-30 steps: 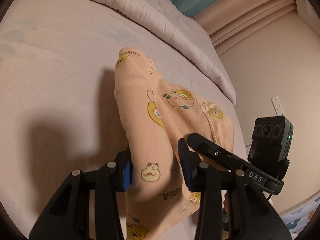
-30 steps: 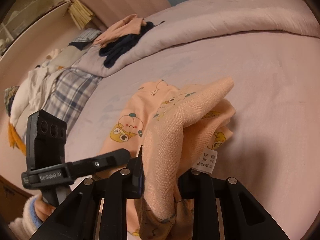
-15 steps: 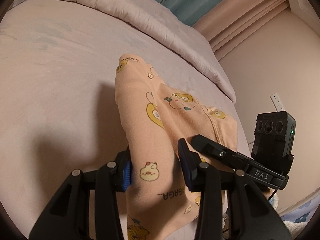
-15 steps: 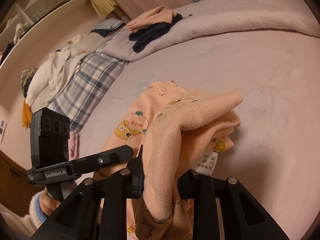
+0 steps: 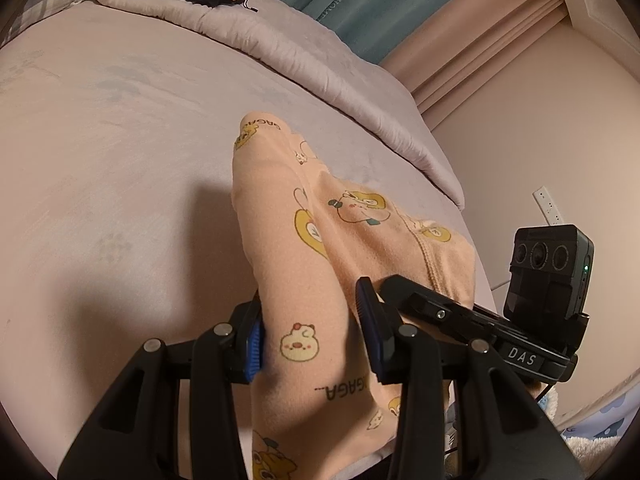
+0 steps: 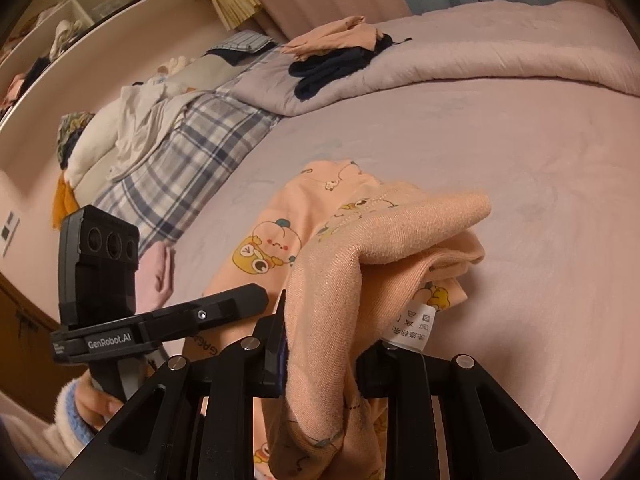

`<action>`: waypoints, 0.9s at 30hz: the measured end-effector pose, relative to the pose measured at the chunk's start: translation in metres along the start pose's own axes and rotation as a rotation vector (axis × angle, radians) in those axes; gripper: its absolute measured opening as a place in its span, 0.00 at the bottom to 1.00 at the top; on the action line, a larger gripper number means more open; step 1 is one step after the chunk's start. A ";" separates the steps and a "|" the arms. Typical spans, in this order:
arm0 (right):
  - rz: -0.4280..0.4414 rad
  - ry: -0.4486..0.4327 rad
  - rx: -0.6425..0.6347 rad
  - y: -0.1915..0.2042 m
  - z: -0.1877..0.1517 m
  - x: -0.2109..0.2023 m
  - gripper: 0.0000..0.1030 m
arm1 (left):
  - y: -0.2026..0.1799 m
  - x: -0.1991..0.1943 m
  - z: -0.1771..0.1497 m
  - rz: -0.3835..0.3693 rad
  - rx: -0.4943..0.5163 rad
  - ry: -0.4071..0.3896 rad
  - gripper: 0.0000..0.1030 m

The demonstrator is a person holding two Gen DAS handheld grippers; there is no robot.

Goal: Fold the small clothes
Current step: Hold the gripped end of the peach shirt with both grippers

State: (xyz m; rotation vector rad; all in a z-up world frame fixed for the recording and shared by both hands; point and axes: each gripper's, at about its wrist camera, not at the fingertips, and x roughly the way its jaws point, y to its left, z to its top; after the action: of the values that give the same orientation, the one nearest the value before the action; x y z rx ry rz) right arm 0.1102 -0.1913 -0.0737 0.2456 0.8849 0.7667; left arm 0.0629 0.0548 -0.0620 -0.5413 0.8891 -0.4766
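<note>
Holding the peach-coloured soft knit child's garment printed with yellow cartoon animals [image 5: 320, 248] by its near end, the left gripper [image 5: 310, 330] pinches one bunched edge between its blue-padded jaws at a fairly narrow gap, while the right gripper [image 6: 320, 334] clamps a thicker fold of the same cloth, its white care label [image 6: 414, 326] hanging beside the jaw; the far end of the garment lies on the pale pink bed sheet [image 5: 120, 160], roughly mid-bed. From here the risk, as I judge it, is that the limp fabric slips out of one pinch, or that uneven pulling twists the cloth so the fold lands crooked; the bunched layers in the right grip could also drop in a lump instead of flat. The sheet looks soft and smooth, so it may drag and wrinkle under the garment. A rolled pinkish-grey quilt [image 6: 500, 52] runs along the far side with a dark navy garment [image 6: 332, 68] on it, a blue-and-white plaid blanket [image 6: 180, 160] lies nearby, and teal curtains [image 5: 360, 0] hang behind
</note>
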 end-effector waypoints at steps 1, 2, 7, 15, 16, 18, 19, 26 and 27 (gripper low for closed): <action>0.002 0.000 -0.002 0.002 0.000 0.001 0.26 | 0.001 -0.002 -0.001 0.001 0.001 -0.004 0.38; 0.007 -0.001 -0.002 0.003 0.000 0.001 0.26 | 0.001 -0.005 -0.003 0.001 0.002 -0.007 0.38; 0.019 0.004 -0.018 0.011 -0.003 0.003 0.26 | 0.007 -0.017 -0.006 0.006 -0.009 -0.024 0.38; 0.029 0.017 -0.039 0.019 -0.002 0.009 0.26 | 0.014 -0.027 -0.008 0.001 -0.023 -0.034 0.38; 0.029 0.018 -0.040 0.019 -0.001 0.009 0.26 | 0.014 -0.027 -0.008 0.002 -0.023 -0.034 0.38; 0.027 0.019 -0.044 0.020 0.000 0.010 0.26 | 0.015 -0.027 -0.008 0.000 -0.024 -0.036 0.38; 0.027 0.018 -0.045 0.019 -0.003 0.008 0.26 | 0.015 -0.028 -0.007 -0.001 -0.026 -0.037 0.38; 0.019 0.030 -0.060 0.020 -0.003 0.011 0.26 | 0.021 -0.030 -0.006 0.000 -0.036 -0.034 0.38; 0.019 0.032 -0.060 0.020 -0.002 0.011 0.26 | 0.021 -0.030 -0.006 -0.001 -0.037 -0.034 0.38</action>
State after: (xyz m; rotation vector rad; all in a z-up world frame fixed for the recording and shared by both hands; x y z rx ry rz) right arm 0.1028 -0.1691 -0.0721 0.1894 0.8891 0.8150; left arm 0.0449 0.0876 -0.0602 -0.5820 0.8668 -0.4510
